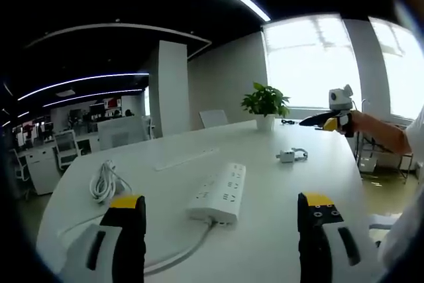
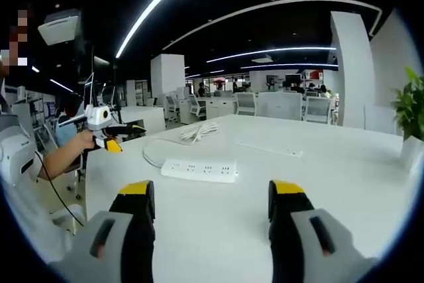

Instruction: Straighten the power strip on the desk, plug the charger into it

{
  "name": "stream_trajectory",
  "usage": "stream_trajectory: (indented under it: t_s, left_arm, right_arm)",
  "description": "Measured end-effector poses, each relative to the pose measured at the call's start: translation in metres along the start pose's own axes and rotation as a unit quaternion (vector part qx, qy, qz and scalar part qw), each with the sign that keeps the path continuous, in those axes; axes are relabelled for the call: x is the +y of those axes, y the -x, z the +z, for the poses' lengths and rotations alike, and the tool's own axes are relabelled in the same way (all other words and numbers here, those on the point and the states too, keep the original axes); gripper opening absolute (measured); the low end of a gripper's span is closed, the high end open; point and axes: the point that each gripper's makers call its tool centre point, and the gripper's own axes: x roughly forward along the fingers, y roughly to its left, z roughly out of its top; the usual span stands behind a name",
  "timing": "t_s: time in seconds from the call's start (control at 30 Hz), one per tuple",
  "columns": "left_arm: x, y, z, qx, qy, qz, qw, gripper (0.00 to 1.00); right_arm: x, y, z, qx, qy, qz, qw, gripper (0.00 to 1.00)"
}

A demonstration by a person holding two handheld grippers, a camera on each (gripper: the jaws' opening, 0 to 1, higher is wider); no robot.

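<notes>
- Currently above desk (image 1: pixel 265 243): left gripper (image 1: pixel 222 220), jaws apart, holding nothing.
- Likewise right gripper (image 2: pixel 211 207): jaws apart, unloaded.
- Power strip (image 1: pixel 218 192) lying flat; charger (image 1: pixel 287 156) well apart.

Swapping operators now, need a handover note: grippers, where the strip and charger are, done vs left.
Left gripper: open, empty, above the desk just short of the power strip.
Right gripper: open, empty, off the desk surface, facing the strip's long side.
Power strip: flat on the white desk, sockets up, its cable curving off the near end to a coiled bundle.
Charger: loose on the desk beyond the strip, short of the potted plant.
Done: nothing gripped, nothing plugged in.
Left: straighten strip, pick up charger, plug in.
</notes>
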Motion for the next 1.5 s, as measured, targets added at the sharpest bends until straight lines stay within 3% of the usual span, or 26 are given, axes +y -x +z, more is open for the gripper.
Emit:
stream_trajectory:
  t_s: [0.77,1.5]
  left_arm:
    - [0.01,-0.023,-0.016,0.015,0.012,0.0,0.9998,0.96]
    - [0.013,-0.048,-0.025,0.021,0.02,-0.007,0.9996,0.96]
  right_arm:
    - [0.002,-0.023,-0.009,0.003,0.002,0.018,0.9998,0.67]
    - [-0.013,-0.052,-0.009,0.007,0.002,0.022,0.9997,0.69]
